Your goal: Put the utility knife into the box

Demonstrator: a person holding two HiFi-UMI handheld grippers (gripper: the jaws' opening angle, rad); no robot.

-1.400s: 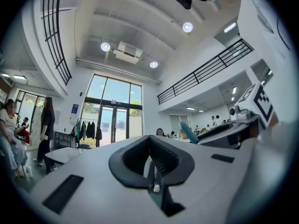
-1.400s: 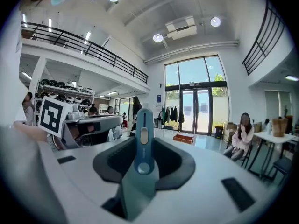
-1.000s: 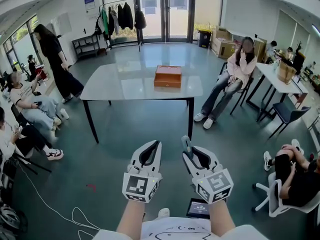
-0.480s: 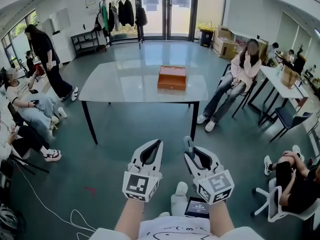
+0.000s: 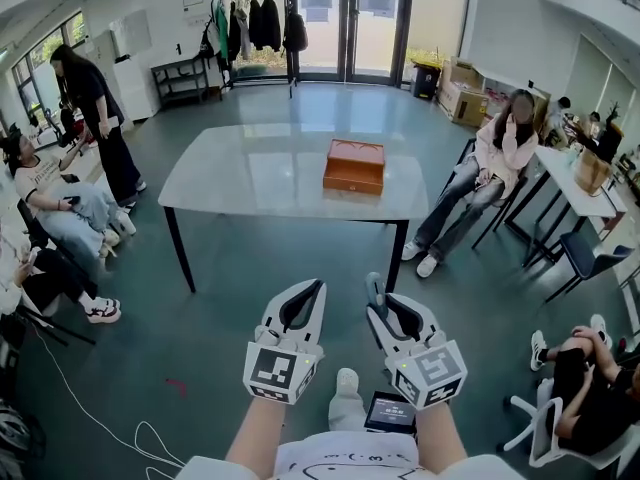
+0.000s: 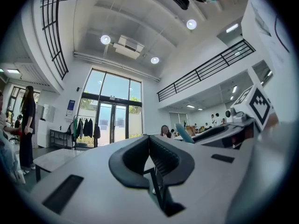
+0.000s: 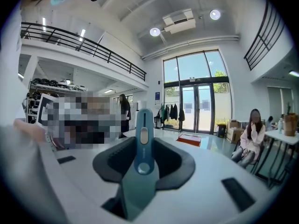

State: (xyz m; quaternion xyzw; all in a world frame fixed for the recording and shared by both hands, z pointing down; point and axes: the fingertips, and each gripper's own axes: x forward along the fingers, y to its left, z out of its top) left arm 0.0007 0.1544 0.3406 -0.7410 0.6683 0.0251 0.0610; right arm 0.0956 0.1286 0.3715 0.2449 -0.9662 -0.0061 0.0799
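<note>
The right gripper [image 7: 143,149] is clamped on the utility knife [image 7: 143,130]; its two dark pads press on either side of the teal handle; the knife stands upright between them, slider button facing the camera, its tip rising past the fingertips. The left gripper [image 6: 149,143] has its jaws together, ribbed pads meeting at the tips, with nothing between them.

In the head view both grippers hang side by side low in front of the person, marker cubes toward the body, over the green floor; they are near each other but not touching, and well apart from the table [image 5: 250,183].

The box [image 5: 354,166] is orange and sits alone on the grey table top; it lies in the right half, nearer the right edge than the left and clear of every edge; whether it is open cannot be told from here.

A seated person [image 5: 500,163] is just past the table's right end; a standing person in black [image 5: 98,118] is beyond its left end; a clothes rack [image 5: 255,23] stands by the glass doors behind the far edge.
</note>
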